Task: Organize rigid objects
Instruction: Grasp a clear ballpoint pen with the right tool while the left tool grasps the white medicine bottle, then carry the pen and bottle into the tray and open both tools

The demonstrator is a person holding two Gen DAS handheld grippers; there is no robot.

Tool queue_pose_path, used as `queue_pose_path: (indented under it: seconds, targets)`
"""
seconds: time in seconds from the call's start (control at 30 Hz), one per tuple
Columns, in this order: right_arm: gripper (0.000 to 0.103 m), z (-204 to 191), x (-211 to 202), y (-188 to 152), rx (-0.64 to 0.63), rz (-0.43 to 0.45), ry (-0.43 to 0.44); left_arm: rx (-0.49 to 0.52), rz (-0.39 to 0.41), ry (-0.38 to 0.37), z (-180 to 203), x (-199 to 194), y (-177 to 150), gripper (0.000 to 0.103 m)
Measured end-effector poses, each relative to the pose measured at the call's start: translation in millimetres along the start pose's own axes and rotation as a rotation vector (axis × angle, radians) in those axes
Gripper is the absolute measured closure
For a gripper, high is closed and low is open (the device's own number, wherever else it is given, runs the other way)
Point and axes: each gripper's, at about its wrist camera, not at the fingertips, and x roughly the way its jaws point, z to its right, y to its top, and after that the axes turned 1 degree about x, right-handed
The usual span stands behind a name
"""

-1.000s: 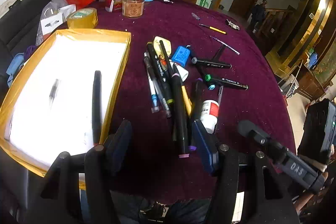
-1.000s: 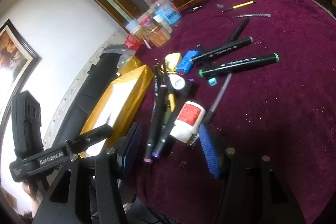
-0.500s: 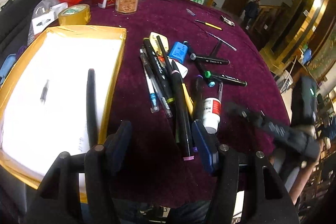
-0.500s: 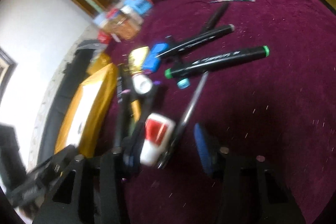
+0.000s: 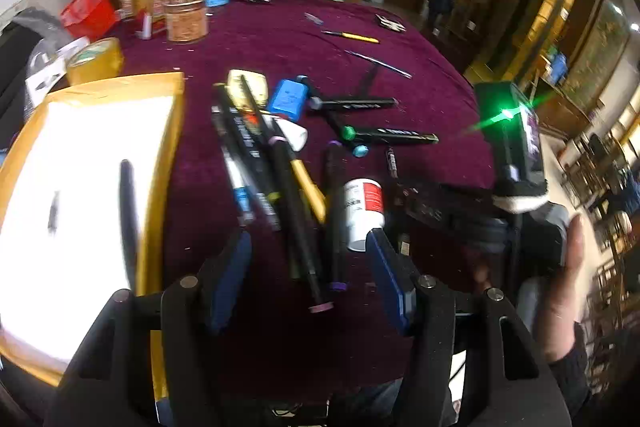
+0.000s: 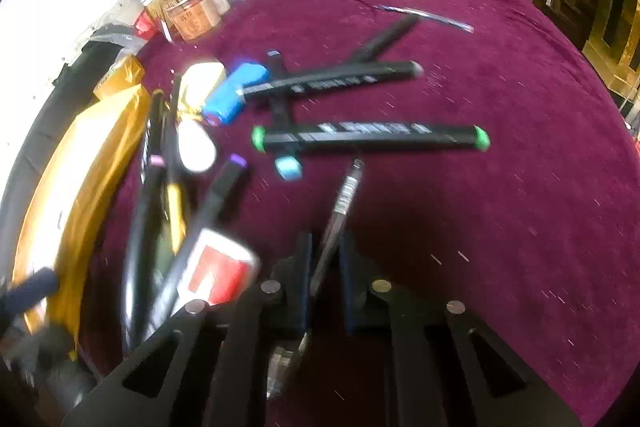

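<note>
1. Maroon velvet tablecloth (image 6: 500, 207) covers a round table strewn with markers.
2. Right gripper (image 6: 325, 267) has its jaws pinched nearly together on a thin grey-black pen (image 6: 340, 203) lying on the cloth.
3. Left gripper (image 5: 308, 263) hovers with jaws spread wide, holding nothing, over black markers beside a small white bottle with a red label (image 5: 362, 207).
4. Yellow-rimmed white tray (image 5: 160, 163) sits left, holding one black pen (image 5: 127, 211).
</note>
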Motion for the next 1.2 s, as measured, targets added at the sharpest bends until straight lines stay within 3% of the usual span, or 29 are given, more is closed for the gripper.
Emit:
queue_pose_path:
  seconds: [0.13,0.33,0.5,0.7,0.87,1.0,1.2]
  targets:
    - [0.095,24.6,-17.5,-17.5,0.027,0.007,-0.017,0.04,-0.022,-0.054,13.9,8.9,7.6,0.045]
    - [0.095,34.9,-27.7,-33.5,0.031,0.057,0.039,0.1,-0.068,-0.116,45.2,40.1,21.5,0.047]
    - [0.095,48.3,-35.2,-44.9,0.069,0.062,0.115,0.141,-0.135,-0.087,65.1,72.9,26.7,0.067]
    - [0.095,49.4,-36.8,-52.5,0.064,0.08,0.138,0.149,-0.22,-0.06,74.8,100.4,14.4,0.069]
    - [0.095,45.0,-37.6,-55.2,0.026,0.098,0.122,0.135,-0.189,-0.041,73.4,92.4,6.9,0.071]
    - [0.095,48.5,-42.2,-57.3,0.07,0.113,0.145,0.115,-0.131,-0.056,66.5,65.1,1.4,0.071]
    - [0.095,9.4,-66.3,-57.5,0.024,0.172,0.276,-0.033,-0.074,-0.153,27.8,6.5,0.9,0.071]
